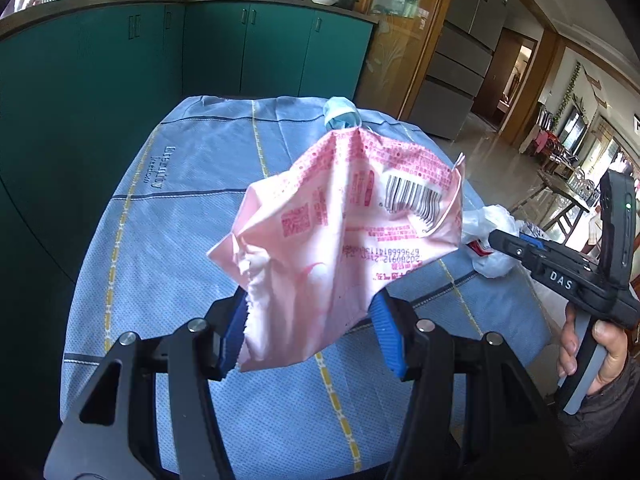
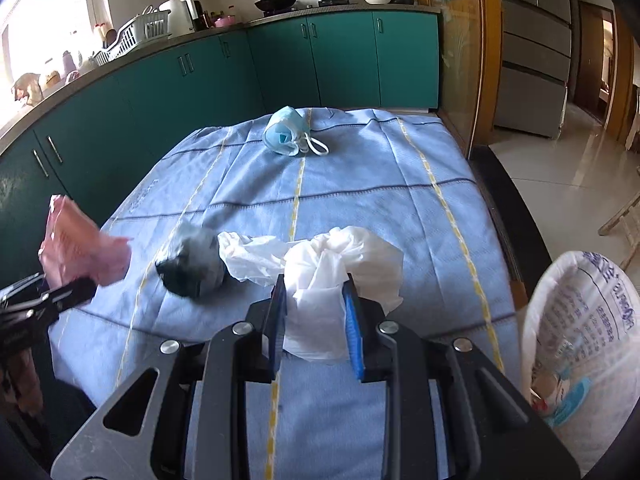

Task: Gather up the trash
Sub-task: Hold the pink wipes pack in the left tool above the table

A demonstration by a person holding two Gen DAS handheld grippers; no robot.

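Across the counter (image 2: 400, 200) a blue checked cloth (image 2: 352, 168) is spread, with green cabinets (image 2: 340, 60) behind it. At the counter's right edge stands a white sack (image 2: 592, 320), open, with scraps inside. The left gripper (image 1: 312, 332) holds a pink wrapper (image 1: 344, 232) above the cloth, its fingers (image 1: 386, 332) clamped on the wrapper's lower end. The right gripper (image 2: 316, 320) has its fingers (image 2: 354, 332) pinched on a crumpled white plastic bag (image 2: 332, 272) that trails over the cloth. Just left of that bag lies a dark crumpled wad (image 2: 192, 264). A blue face mask (image 2: 286, 132) rests near the far edge.
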